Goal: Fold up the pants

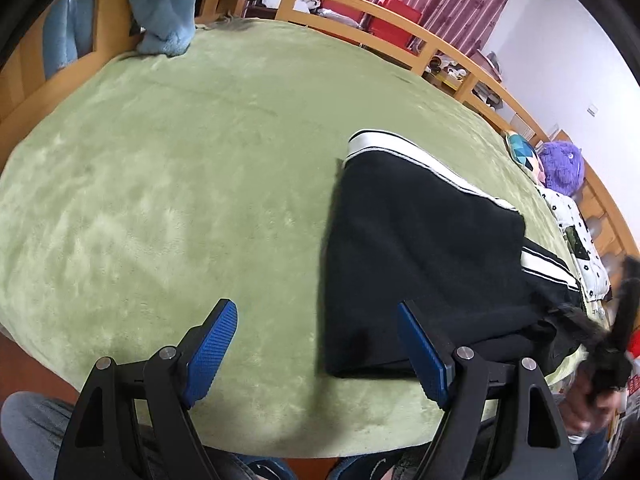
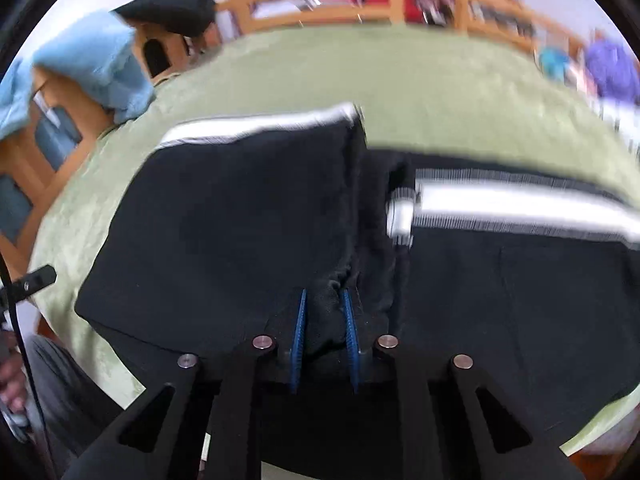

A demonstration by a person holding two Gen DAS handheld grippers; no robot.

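Green blanket (image 1: 160,200) bears pants (image 2: 240,220), right claw (image 2: 325,320) pinching.

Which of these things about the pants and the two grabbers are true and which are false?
1. The pants are black with white stripes. True.
2. The left gripper is pinching the pants. False: its fingers are spread wide apart, with only the green blanket showing between them.
3. The right gripper has black cloth squeezed between its fingers. True.
4. The pants lie on a bare wooden floor. False: they lie on the green blanket.
5. A purple stuffed toy sits at the far edge of the blanket. True.
6. The light blue cloth is spread over the pants. False: it hangs at the far corner, well away from them.
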